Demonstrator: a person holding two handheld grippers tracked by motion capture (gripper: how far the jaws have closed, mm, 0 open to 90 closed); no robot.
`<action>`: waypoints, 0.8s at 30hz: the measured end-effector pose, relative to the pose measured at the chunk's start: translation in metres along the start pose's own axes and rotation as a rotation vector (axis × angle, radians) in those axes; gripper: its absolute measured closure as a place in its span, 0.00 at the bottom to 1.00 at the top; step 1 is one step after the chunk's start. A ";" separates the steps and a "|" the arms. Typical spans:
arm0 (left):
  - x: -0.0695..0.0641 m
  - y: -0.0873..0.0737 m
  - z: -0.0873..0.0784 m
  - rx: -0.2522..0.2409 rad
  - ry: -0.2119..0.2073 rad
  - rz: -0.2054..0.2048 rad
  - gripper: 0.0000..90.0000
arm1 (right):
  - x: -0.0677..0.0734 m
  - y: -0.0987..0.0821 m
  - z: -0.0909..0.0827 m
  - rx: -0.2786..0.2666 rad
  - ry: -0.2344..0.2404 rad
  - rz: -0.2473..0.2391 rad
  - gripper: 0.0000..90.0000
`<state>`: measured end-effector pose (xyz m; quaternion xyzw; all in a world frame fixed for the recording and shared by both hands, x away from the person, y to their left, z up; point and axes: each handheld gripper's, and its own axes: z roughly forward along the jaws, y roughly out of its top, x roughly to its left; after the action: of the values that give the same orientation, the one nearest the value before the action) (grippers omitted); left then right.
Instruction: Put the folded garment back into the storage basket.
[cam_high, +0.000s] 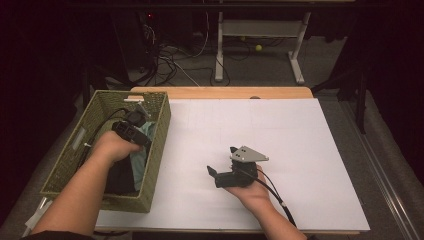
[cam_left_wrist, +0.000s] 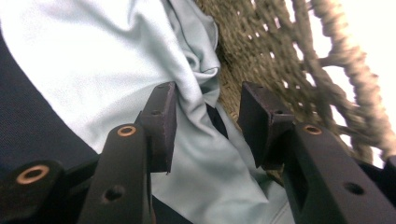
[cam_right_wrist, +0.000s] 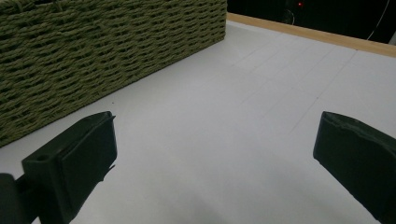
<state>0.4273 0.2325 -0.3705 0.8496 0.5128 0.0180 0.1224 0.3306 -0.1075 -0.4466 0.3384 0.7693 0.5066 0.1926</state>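
- Two jaws of left gripper (cam_left_wrist: 208, 126) stand apart inside woven basket (cam_high: 156, 131), w/ pale blue cloth (cam_left_wrist: 116, 56) crumpled between & beyond them, soft folds, unpinched.
- Dark navy fabric (cam_left_wrist: 28, 126) beside it.
- Right gripper (cam_right_wrist: 212, 154) spread wide, basket ahead-left.

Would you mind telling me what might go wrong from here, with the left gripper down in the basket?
The left gripper has its jaws apart around a fold of the light blue cloth, pads not pressing, so the fold may slip free if it lifts. The woven basket wall is close beside one jaw and could snag. The dark garment underneath might be dragged along.
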 end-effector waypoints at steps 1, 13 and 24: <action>0.000 -0.001 -0.002 -0.005 -0.001 -0.002 0.60 | 0.000 0.000 -0.001 -0.002 0.000 0.001 0.00; 0.001 -0.006 -0.025 -0.044 -0.003 -0.023 0.58 | -0.001 0.003 -0.007 -0.013 -0.003 -0.002 0.00; -0.013 -0.010 -0.051 -0.019 0.024 -0.019 0.39 | -0.006 0.002 -0.020 -0.020 -0.023 -0.014 0.00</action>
<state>0.4039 0.2351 -0.3217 0.8432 0.5221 0.0317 0.1244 0.3225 -0.1246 -0.4365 0.3367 0.7644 0.5089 0.2084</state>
